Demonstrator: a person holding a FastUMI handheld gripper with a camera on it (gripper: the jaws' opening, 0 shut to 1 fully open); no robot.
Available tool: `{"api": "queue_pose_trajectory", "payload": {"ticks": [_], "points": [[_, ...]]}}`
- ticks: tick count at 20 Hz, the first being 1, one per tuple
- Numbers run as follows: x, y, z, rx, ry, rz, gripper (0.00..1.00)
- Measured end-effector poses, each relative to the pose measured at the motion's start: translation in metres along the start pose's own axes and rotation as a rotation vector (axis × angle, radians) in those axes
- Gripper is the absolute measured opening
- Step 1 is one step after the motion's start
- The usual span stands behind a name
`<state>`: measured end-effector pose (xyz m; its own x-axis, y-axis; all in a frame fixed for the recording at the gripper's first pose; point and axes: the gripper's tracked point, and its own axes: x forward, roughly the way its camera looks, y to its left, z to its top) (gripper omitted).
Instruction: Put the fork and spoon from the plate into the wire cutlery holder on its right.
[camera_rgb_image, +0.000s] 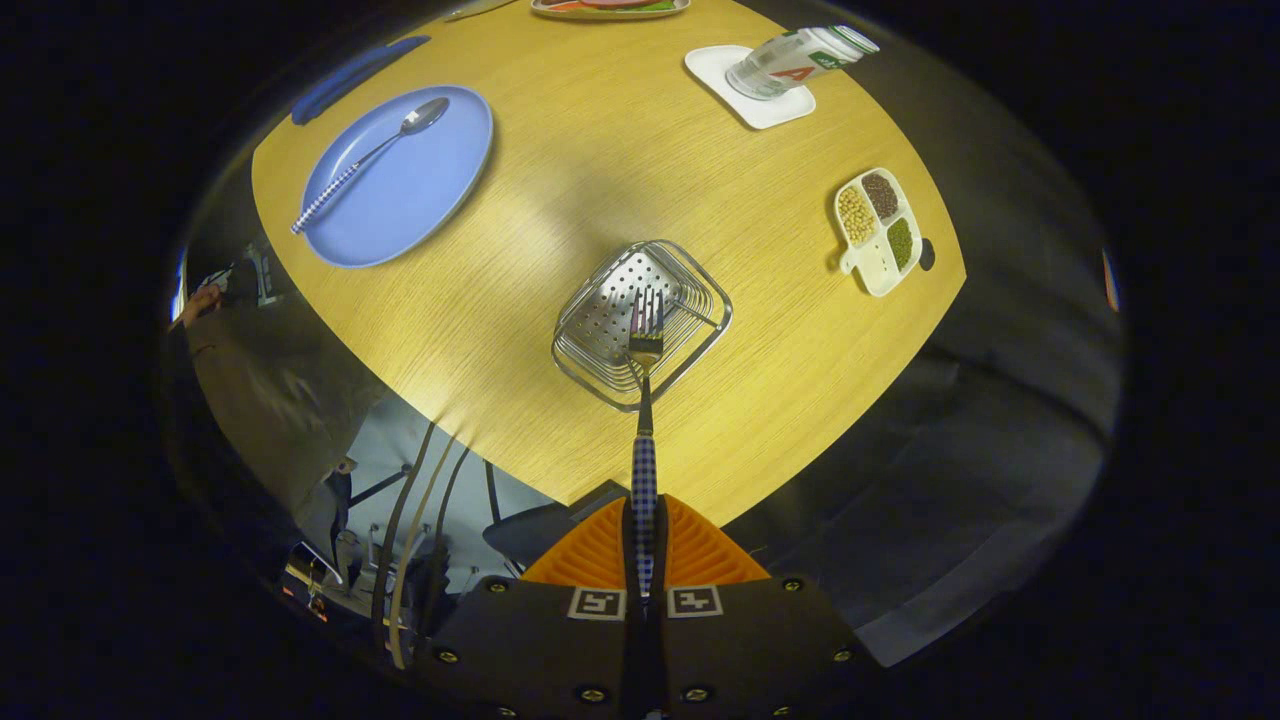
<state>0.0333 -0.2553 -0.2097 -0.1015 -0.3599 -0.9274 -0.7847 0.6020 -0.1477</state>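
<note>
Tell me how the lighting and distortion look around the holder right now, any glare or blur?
Gripper view: fisheye bends the table edge into a curve; a bright patch of light lies on the wood just beyond the holder; the fork, clamped in the gripper with tines over the holder, reads sharp; the spoon on the plate is clear; the surroundings beyond the table are dark.

Wooden table (600, 170) bears plate (420, 190), wire holder (700, 310), coaster (725, 75), sectioned dish (880, 232)
</note>
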Motion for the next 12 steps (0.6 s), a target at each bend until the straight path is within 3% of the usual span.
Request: {"api": "queue_pose_trajectory", "payload": {"ticks": [10,12], "points": [[0.02,-0.002,0.032,0.004,0.052,0.052,0.01],[0.022,-0.005,0.033,0.015,0.056,0.063,0.08]]}}
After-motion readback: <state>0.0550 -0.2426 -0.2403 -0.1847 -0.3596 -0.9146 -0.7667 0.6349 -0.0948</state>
